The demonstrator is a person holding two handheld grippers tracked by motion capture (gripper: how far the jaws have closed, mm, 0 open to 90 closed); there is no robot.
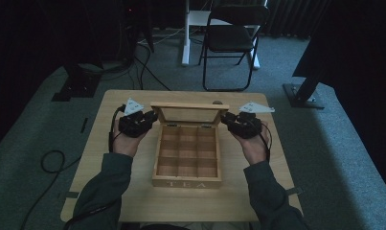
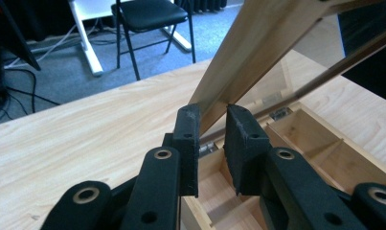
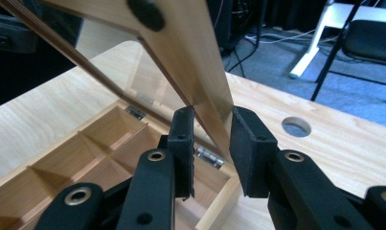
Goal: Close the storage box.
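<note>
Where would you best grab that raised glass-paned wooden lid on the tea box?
By its wooden side rails, one from each side: the raised glass-paned wooden lid stands open, so both thin rails are free. The left hand-held gripper and right hand-held gripper each clamp a rail low down near the hinges, clear of the glass.

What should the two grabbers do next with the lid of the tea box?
Probably swing the glass-paned wooden lid gently down, both sides together. The left gripper and right gripper each clamp a side edge, and the wooden compartment box looks empty.
</note>
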